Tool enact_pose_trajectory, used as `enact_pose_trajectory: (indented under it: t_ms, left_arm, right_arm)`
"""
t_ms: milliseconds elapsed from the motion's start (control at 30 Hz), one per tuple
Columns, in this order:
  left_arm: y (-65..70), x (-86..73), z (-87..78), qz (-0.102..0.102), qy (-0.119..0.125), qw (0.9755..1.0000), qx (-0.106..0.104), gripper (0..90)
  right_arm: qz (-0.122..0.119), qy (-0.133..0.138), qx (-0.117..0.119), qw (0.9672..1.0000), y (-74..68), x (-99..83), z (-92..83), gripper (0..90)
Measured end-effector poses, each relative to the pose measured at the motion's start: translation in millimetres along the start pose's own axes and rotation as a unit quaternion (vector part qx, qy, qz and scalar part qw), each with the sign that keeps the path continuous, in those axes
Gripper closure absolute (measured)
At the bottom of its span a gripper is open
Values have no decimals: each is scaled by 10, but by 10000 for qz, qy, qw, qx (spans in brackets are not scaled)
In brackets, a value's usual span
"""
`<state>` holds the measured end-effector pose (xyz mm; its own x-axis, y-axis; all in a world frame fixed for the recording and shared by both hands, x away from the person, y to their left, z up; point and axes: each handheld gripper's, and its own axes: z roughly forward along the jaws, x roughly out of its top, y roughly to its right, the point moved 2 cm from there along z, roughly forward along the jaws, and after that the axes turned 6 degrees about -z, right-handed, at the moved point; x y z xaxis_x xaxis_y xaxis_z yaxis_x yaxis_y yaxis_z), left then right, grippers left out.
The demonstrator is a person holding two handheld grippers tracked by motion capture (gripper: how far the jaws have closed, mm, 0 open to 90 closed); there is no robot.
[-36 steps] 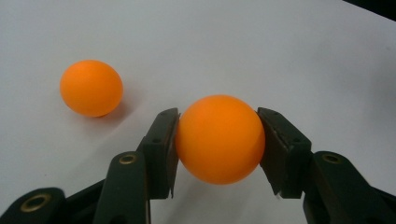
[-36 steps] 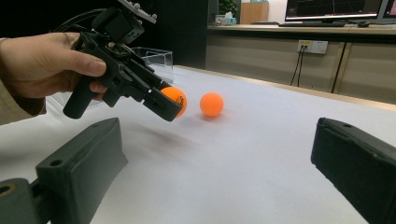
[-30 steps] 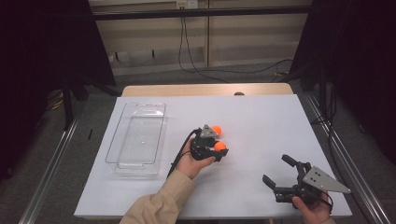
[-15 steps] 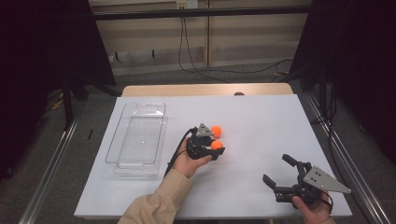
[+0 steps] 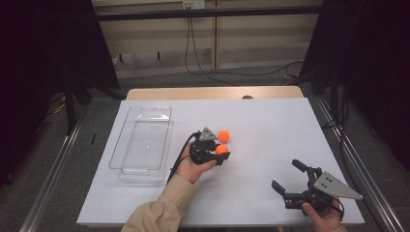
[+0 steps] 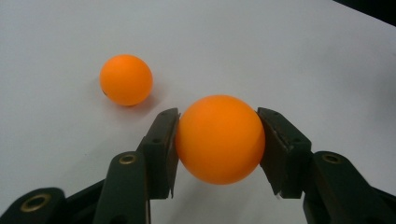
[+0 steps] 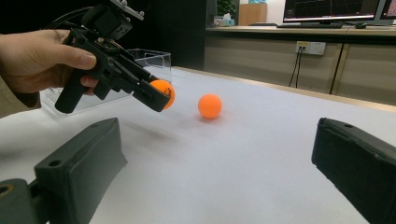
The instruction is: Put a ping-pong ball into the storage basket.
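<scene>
The orange ball [image 6: 218, 139] I have hold of sits pinched between the two fingers [image 6: 161, 149] of my left gripper [image 5: 218, 151], a pad pressed to each side of it, lifted just clear of the white counter [image 5: 270, 125] near its middle. A second orange ball [image 5: 223, 136] rests on the counter just beyond it, close but not touching. To the left lies a clear plastic tray [image 5: 141, 170], apart from both balls. My right gripper [image 5: 289, 178] hangs low near the counter's near right corner, well apart from the balls, its fingers spread wide with nothing between them.
</scene>
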<state>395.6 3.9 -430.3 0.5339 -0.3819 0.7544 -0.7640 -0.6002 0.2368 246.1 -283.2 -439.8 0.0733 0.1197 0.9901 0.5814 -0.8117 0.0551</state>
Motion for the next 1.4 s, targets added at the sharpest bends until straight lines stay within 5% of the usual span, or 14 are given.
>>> enact_pose_trajectory:
  t_ms: [1400]
  left_arm:
    - [-127, 20, -195, -195, 152, 9996, 150, 509]
  right_arm:
    - [-5, -55, -1, 10000, -2, -7, 18, 15]
